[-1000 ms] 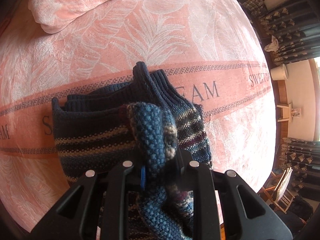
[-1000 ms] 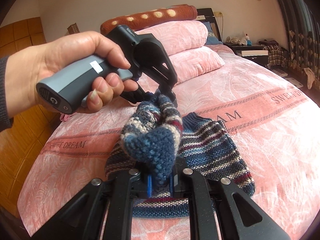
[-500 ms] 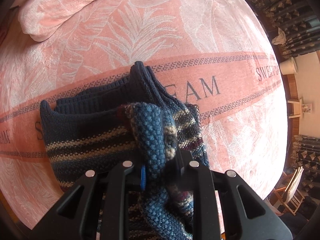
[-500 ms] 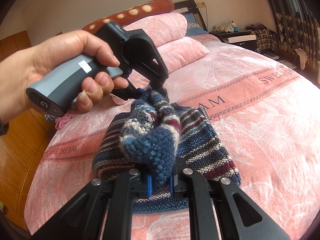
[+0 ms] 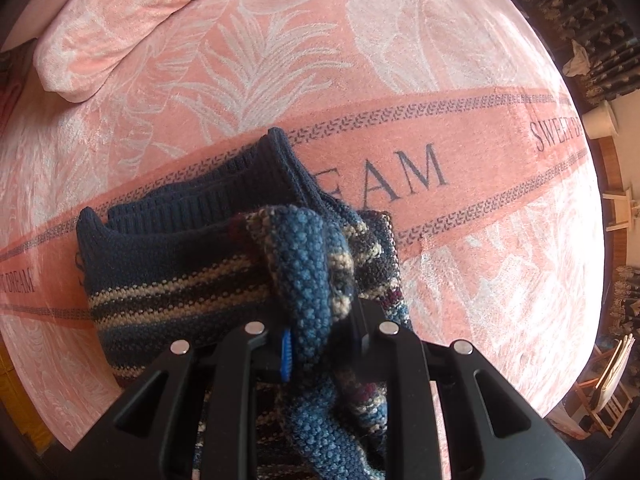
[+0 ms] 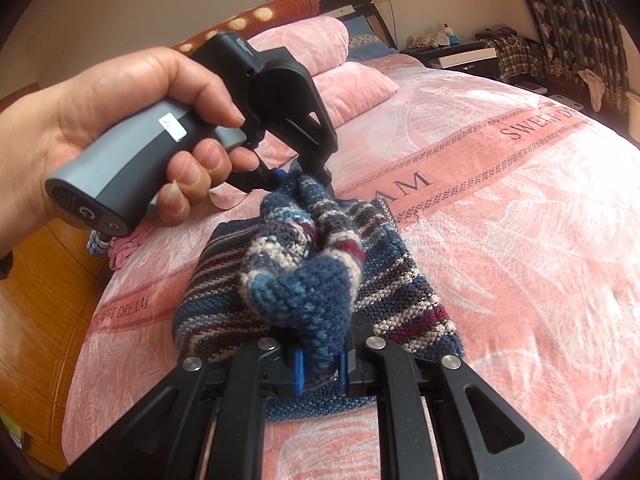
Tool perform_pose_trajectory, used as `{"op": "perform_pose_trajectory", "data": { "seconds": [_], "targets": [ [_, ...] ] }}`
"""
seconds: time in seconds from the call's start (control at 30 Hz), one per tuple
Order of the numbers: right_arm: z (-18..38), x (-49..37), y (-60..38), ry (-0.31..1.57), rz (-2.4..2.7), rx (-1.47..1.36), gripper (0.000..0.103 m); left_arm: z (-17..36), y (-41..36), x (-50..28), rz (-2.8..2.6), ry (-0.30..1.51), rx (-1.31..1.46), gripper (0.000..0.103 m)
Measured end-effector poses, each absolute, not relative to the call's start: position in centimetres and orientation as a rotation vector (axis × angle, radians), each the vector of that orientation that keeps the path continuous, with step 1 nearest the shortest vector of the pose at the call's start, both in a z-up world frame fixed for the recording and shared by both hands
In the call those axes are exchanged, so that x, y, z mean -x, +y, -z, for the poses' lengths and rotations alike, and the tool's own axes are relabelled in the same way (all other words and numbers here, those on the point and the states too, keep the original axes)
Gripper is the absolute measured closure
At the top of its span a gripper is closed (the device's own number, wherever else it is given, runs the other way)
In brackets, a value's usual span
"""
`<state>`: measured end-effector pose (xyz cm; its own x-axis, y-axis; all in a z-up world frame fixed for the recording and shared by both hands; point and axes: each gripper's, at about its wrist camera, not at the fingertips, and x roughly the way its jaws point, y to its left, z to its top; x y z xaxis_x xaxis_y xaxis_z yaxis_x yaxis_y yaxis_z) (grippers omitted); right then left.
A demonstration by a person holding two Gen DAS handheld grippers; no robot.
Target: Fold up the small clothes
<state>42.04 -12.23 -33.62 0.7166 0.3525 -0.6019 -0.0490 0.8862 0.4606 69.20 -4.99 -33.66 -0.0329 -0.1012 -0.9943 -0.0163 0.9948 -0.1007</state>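
Observation:
A small striped knit sweater (image 5: 168, 264) in blue, cream and maroon lies on the pink bedspread (image 5: 460, 60), its dark ribbed hem toward the far side. My left gripper (image 5: 316, 344) is shut on a bunched fold of the sweater. From the right wrist view the sweater (image 6: 404, 280) is partly doubled over itself, and my right gripper (image 6: 320, 364) is shut on another bunched corner. A hand (image 6: 120, 100) holds the left gripper (image 6: 304, 176) just beyond, clamped on the same raised edge. The lifted edge hangs between both grippers above the rest.
Pink pillows (image 6: 344, 84) and a spotted red roll lie at the head of the bed. A nightstand (image 6: 464, 56) with clutter and dark curtains (image 6: 576, 20) stand at the far right. Wooden floor (image 6: 48, 280) runs along the bed's left edge. A folded pink blanket (image 5: 120, 24) lies at the far left.
Both grippers have carried the held sweater edge forward over the garment, so less of the sweater shows spread out behind. Both grips are unchanged.

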Motion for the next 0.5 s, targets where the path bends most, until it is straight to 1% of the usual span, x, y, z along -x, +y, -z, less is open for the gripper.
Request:
{"op": "perform_pose_trajectory", "data": {
  "seconds": [0.5],
  "targets": [
    [35.4, -42.6, -14.7, 0.787, -0.235, -0.547, 0.092, 34.4, -8.6, -68.6, -0.025, 1.588, -0.03, 0.083]
  ]
}}
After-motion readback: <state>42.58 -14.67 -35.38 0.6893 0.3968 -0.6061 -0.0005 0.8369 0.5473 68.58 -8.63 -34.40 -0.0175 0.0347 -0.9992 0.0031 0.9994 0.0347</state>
